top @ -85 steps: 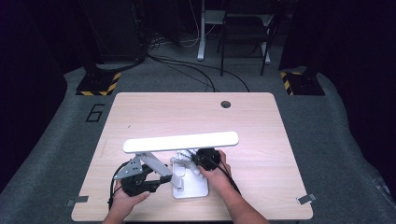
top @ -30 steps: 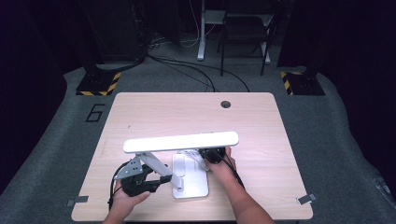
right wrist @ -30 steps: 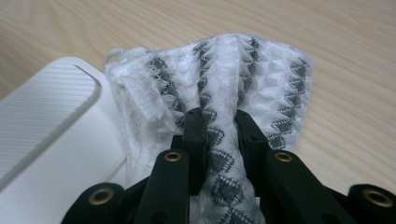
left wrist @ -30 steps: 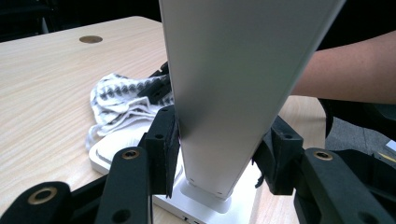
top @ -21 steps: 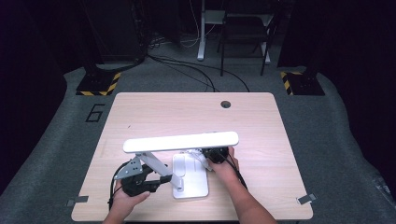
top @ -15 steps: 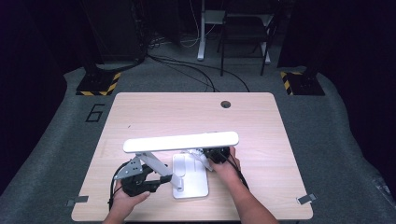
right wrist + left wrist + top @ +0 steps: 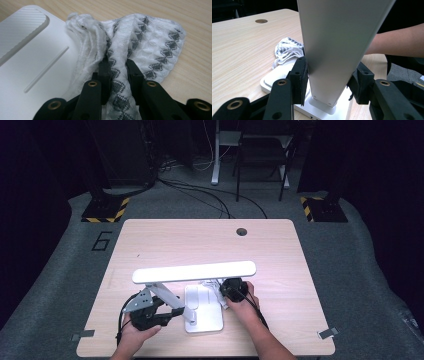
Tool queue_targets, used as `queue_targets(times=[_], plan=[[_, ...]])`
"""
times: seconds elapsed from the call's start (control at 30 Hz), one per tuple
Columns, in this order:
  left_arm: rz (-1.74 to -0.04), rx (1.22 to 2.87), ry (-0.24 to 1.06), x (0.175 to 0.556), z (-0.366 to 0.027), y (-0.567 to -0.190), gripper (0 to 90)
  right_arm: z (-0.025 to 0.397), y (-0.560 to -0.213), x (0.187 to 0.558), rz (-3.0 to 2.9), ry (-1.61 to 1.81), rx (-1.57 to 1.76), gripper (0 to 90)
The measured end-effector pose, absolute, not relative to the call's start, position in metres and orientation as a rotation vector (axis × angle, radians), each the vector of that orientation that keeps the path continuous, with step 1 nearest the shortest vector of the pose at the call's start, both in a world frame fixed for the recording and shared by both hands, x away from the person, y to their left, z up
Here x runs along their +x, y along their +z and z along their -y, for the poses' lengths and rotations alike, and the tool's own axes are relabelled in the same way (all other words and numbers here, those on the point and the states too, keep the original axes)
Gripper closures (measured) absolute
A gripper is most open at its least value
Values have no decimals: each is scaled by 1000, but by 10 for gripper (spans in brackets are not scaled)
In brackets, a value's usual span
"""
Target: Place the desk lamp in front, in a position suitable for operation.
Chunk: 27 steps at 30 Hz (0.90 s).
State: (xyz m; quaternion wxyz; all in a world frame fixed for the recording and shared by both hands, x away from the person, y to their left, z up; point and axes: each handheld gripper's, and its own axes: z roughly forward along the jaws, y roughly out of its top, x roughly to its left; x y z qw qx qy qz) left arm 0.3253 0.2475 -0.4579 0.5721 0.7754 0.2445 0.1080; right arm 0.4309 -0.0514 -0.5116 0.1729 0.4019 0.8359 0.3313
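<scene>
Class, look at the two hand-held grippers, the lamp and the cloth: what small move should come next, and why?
Probably drag the cloth across the lamp base. The right hand-held gripper is shut on a fold of it at the base's edge, while the left hand-held gripper clamps the lamp arm, steadying the lamp for wiping.

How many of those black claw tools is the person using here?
2. The left gripper clamps the lamp arm; the right gripper pinches the white cloth at the lamp base.

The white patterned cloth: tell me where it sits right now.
The cloth is pinched in the right gripper, lying half on the lamp base at its right edge and half on the table; in the high view it sits under the lamp head.
</scene>
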Motion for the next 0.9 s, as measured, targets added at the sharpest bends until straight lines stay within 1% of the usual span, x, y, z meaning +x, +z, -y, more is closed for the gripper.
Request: queue_targets(times=[0.67,0.9], plan=[[-576,1825,263,324,-247,-458,545,57,-514,392,-2375,984,1145,779],[-576,1826,268,324,-247,-458,545,61,-514,376,-2409,985,1069,779]])
